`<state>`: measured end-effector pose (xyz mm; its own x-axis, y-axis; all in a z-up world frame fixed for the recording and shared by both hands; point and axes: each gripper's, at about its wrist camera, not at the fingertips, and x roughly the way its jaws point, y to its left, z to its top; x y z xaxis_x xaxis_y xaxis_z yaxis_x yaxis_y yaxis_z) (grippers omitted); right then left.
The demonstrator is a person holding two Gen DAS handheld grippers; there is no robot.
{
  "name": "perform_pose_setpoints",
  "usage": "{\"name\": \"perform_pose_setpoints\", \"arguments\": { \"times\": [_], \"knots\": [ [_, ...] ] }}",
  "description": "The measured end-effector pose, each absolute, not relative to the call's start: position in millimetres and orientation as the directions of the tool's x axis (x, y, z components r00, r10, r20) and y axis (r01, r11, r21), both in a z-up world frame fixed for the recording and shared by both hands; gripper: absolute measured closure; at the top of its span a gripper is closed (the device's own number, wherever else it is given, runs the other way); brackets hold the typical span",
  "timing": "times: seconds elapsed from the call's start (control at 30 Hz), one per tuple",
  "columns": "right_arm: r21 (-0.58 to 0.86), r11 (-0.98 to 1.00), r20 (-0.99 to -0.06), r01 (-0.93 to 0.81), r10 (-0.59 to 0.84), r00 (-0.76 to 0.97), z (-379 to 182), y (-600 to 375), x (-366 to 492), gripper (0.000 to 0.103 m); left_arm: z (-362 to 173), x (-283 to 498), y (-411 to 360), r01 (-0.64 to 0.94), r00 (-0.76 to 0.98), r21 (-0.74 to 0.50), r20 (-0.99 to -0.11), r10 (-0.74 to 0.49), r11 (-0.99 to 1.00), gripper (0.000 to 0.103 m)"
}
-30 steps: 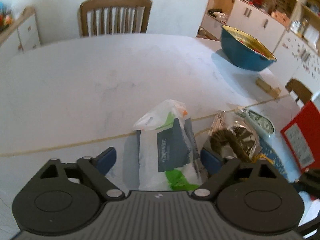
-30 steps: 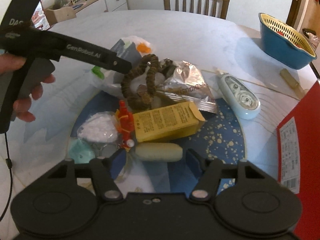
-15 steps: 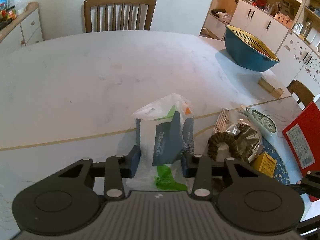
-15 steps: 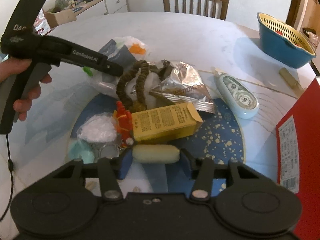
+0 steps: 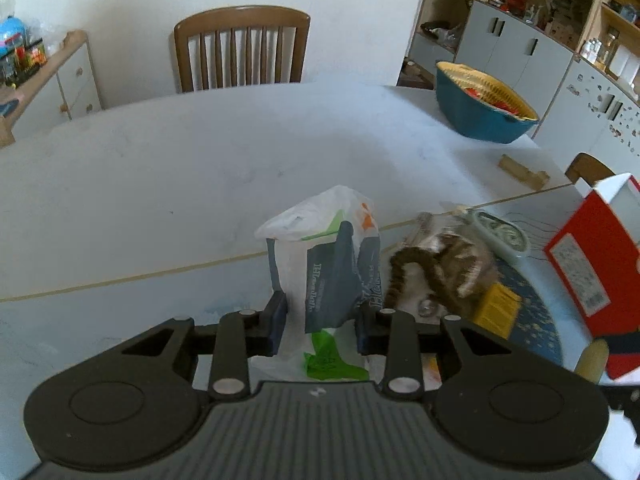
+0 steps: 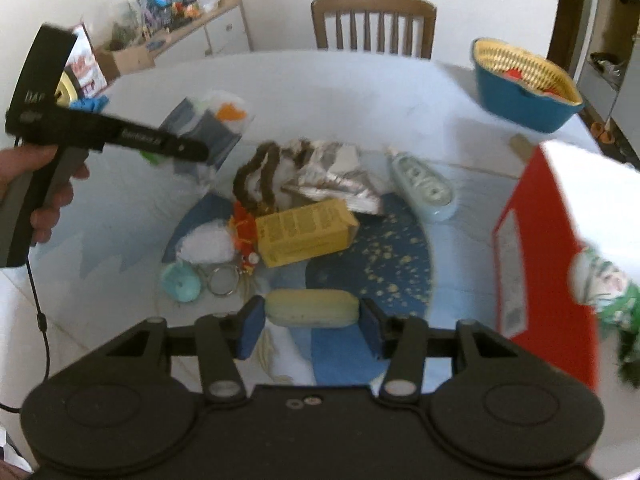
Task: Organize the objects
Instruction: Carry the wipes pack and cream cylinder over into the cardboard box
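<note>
Left gripper (image 5: pixel 320 322) jaws closing on the plastic bag (image 5: pixel 322 264) squeezed between its pads, right gripper (image 6: pixel 312 326) clamped across the pale cylinder (image 6: pixel 312 314), ends against both pads

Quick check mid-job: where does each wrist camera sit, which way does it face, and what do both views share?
Left wrist: behind the left gripper, angled down at the plastic bag in its closing jaws; no body shows.
Right wrist: behind the right gripper, angled down at the pale roll between its pads; a hand holding the other gripper shows.
Shared: bag, blue basket, red box, chair.
</note>
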<state>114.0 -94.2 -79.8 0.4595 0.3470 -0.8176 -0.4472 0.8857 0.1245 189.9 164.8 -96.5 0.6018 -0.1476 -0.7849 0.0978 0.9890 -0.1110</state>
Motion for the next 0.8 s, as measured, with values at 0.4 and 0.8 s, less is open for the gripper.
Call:
{"name": "perform_pose_setpoints", "arguments": {
  "times": [0.4, 0.8],
  "knots": [
    [0.143, 0.892, -0.769, -0.429, 0.373, 0.519, -32.0, -144.8, 92.6, 0.053, -36.8, 148.0, 111.2, 0.174, 0.612, -0.122, -0.764, -0.204, 0.977, 0.071],
    [0.145, 0.902, -0.723, -0.407, 0.377, 0.579, -6.0, -214.7, 85.9, 0.053, -5.1, 128.4, 6.8, 0.286, 0.604, -0.138, -0.742, -0.290, 0.948, 0.071]
  ]
}}
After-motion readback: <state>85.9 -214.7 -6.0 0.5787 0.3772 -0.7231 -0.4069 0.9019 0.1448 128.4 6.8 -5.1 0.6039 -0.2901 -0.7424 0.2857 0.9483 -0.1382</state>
